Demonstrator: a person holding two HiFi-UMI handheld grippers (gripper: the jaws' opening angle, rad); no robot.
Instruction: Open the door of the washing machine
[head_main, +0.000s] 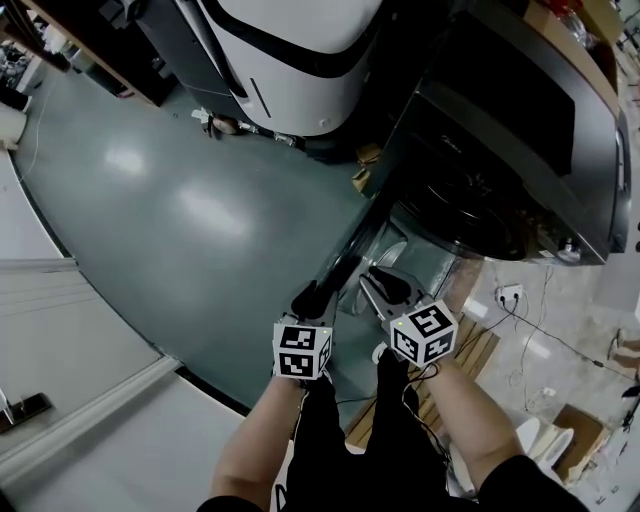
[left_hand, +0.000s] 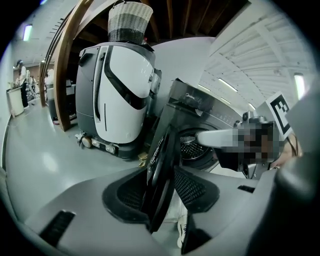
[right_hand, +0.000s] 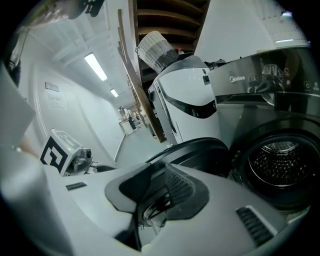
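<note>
Dark grey front-loading washing machine (head_main: 520, 130) has its round black-rimmed door (left_hand: 162, 150) swung wide open, the left gripper (left_hand: 159, 186) pinching the door's edge and the right gripper (right_hand: 159, 199) seemingly clamped on its rim too.
</note>
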